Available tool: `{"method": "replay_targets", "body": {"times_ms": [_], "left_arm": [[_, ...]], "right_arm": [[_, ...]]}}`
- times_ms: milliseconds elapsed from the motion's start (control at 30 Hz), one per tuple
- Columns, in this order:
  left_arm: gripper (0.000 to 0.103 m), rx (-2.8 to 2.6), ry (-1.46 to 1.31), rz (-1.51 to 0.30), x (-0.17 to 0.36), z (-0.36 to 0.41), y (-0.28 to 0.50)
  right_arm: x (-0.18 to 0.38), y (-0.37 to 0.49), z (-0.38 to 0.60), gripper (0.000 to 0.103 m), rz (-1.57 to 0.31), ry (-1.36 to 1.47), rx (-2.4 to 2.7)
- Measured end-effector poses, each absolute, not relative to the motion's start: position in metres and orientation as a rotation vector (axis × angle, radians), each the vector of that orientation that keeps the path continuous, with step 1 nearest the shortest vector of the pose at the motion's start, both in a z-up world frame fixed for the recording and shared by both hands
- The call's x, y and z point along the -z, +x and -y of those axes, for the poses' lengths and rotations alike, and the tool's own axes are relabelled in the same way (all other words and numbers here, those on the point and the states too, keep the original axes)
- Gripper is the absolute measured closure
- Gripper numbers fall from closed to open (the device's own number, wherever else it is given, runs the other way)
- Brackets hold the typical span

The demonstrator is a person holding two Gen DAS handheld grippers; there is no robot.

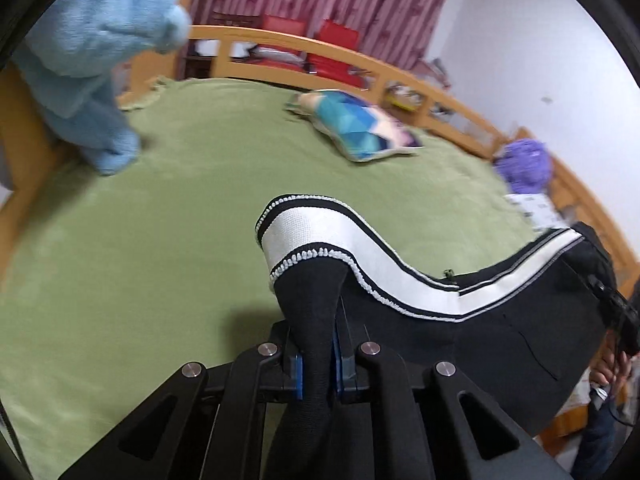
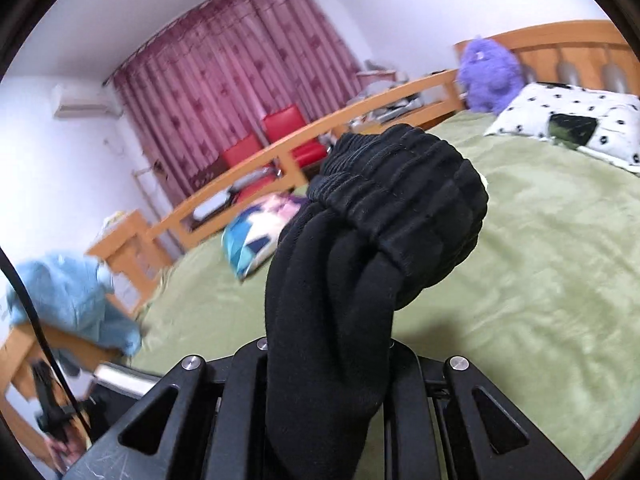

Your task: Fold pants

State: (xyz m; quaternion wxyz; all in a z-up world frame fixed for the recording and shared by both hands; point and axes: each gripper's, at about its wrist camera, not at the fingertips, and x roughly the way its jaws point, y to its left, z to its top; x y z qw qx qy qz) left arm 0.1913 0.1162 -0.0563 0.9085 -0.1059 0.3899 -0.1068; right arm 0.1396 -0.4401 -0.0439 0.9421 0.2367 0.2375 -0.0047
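Note:
The pants [image 1: 500, 336] are black with a white side stripe edged in black. My left gripper [image 1: 318, 364] is shut on a bunched part of the pants and holds them above the green bed [image 1: 160, 240]. The cloth stretches off to the right. In the right wrist view, my right gripper [image 2: 328, 360] is shut on the pants [image 2: 360, 264] near the gathered elastic waistband [image 2: 408, 184], which bulges up over the fingers and hides them. The pants hang in the air between both grippers.
A light blue plush garment [image 1: 92, 60] lies over the bed's left corner. A blue patterned pillow [image 1: 360, 128] lies mid-bed, and a purple plush toy [image 2: 486, 76] and a spotted pillow [image 2: 568, 124] near the headboard. A wooden bed rail [image 1: 400, 76] runs along the far side.

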Motion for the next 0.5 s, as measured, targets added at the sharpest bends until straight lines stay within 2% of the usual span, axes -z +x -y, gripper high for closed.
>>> {"method": "replay_targets", "body": {"times_ms": [100, 133, 167, 200, 300, 400, 500], "left_arm": [[0.089, 0.172, -0.211, -0.880, 0.088, -0.132, 0.200], [0.087, 0.156, -0.210, -0.889, 0.096, -0.133, 0.202], [0.079, 0.106, -0.203, -0.903, 0.109, -0.135, 0.203], [0.067, 0.079, -0.202, -0.916, 0.117, -0.135, 0.204], [0.047, 0.058, -0.236, -0.954, 0.137, -0.137, 0.196], [0.036, 0.061, -0.228, -0.951, 0.143, -0.127, 0.180], [0.033, 0.047, -0.189, -0.960, 0.147, -0.119, 0.158]], "right_arm": [[0.083, 0.155, 0.421, 0.084, -0.583, 0.469, 0.008], [0.096, 0.159, 0.420, 0.080, -0.616, 0.457, 0.031], [0.114, 0.164, 0.421, 0.076, -0.671, 0.443, 0.074], [0.126, 0.168, 0.425, 0.072, -0.720, 0.448, 0.095], [0.164, 0.164, 0.442, 0.066, -0.867, 0.493, 0.147], [0.174, 0.141, 0.450, 0.065, -0.926, 0.494, 0.131], [0.155, 0.116, 0.439, 0.063, -0.903, 0.351, 0.167]]}}
